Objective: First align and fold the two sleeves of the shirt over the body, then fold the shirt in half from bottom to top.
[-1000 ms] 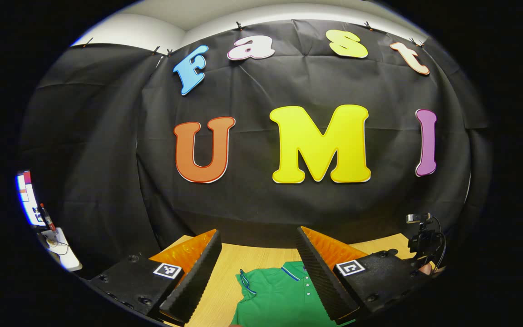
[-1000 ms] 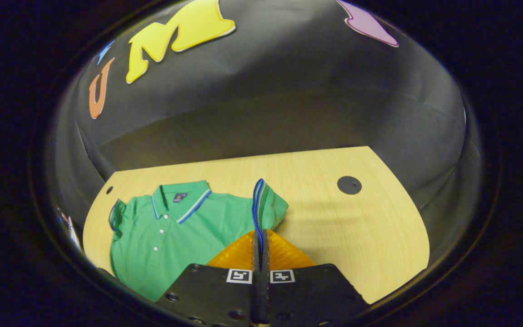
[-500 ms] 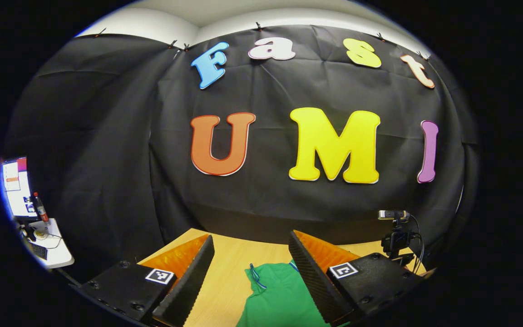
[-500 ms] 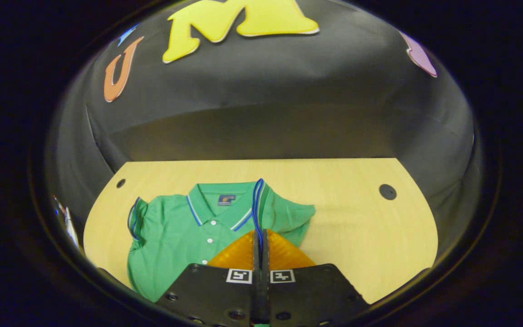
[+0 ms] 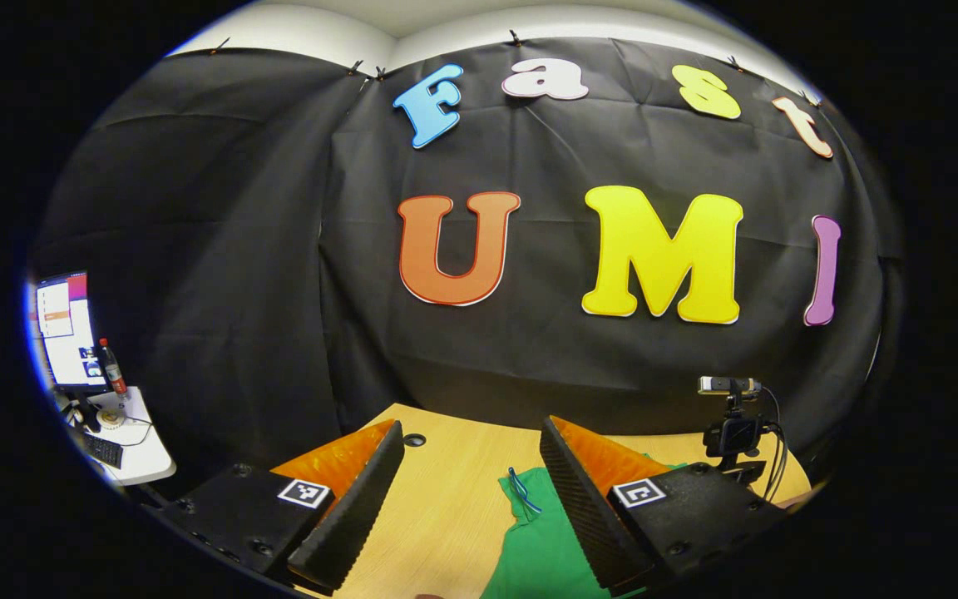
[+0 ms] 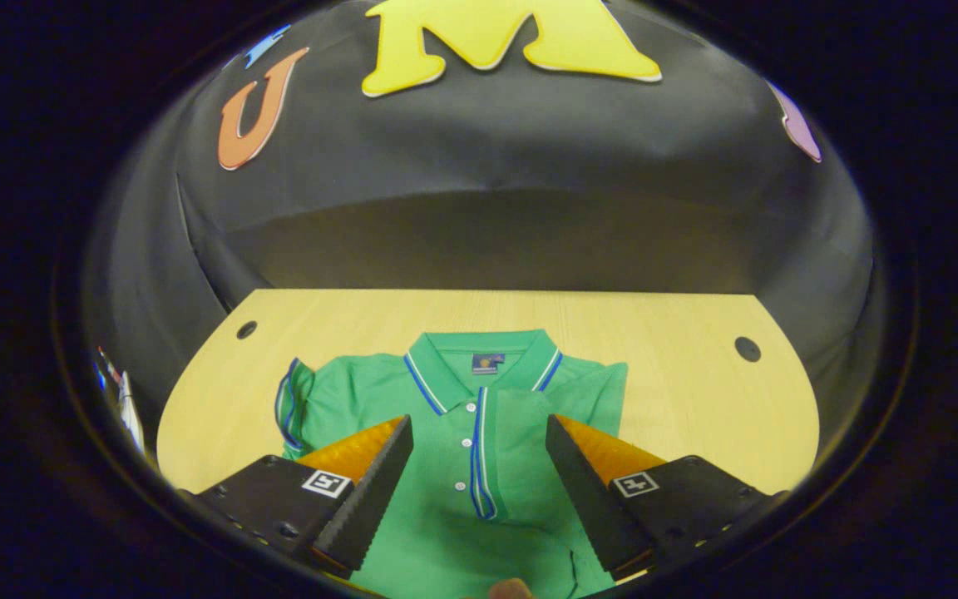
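A green short-sleeved polo shirt with blue-and-white trim [image 6: 462,433] lies face up on the light wooden table [image 6: 695,399], collar toward the far edge and roughly midway between the side edges. In the right gripper view, the right sleeve [image 6: 508,449] lies folded over the chest, its striped cuff running down beside the button placket, while the left sleeve [image 6: 292,408] sits bunched at the shirt's side toward the table's left edge, not laid over the body. The right gripper [image 6: 475,478] hovers above the folded sleeve with its jaws spread wide and nothing between them. The left gripper [image 5: 471,499] is likewise wide open and empty, held above the near part of the table, where the bunched sleeve with its blue cuff edge [image 5: 522,492] shows between its fingers. Judging from this, 1 sleeve is done and the other is next. The knit cloth looks light, soft and limp, so it should drape and wrinkle rather than hold a shape; a pinch on the firmer ribbed cuff would probably carry the sleeve most cleanly, and dragging risks disturbing the fold beside it. A small camera on a stand [image 5: 733,424] sits at the table's far right corner
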`<state>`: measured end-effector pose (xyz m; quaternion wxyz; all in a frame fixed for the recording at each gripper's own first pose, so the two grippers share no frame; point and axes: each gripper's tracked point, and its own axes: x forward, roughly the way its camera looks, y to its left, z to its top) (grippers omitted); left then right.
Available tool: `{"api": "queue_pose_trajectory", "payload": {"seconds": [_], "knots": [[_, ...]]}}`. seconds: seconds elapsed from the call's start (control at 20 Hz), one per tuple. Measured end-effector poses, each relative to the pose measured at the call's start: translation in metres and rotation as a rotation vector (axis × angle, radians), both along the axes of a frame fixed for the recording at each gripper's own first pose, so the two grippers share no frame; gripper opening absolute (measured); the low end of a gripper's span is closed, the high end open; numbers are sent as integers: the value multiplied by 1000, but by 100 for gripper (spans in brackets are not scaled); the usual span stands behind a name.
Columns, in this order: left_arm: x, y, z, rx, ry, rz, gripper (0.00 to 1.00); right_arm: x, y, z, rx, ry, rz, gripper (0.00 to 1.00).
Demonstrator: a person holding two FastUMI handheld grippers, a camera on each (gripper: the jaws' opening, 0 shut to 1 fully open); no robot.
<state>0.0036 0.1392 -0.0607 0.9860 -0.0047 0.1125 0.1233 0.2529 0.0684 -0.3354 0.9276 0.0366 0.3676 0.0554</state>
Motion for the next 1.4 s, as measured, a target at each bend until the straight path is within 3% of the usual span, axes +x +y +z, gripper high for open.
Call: {"api": "queue_pose_trajectory", "payload": {"seconds": [0.45,0.7,0.8,1.05,1.4], "knots": [[52,-18,-47,-51,58,-139,100,-73,-37,120,-48,-202,-48,96],[93,-35,-105,-87,134,-211,100,-136,-63,168,-104,-269,-89,93],[105,-39,-140,-74,186,-227,100,-151,-70,179,-146,-290,-92,97],[124,-42,-219,-127,315,-202,100,-179,-94,189,-182,-300,-157,97],[148,-35,-305,-75,447,-192,100,-205,-130,149,-189,-173,-280,95]]}}
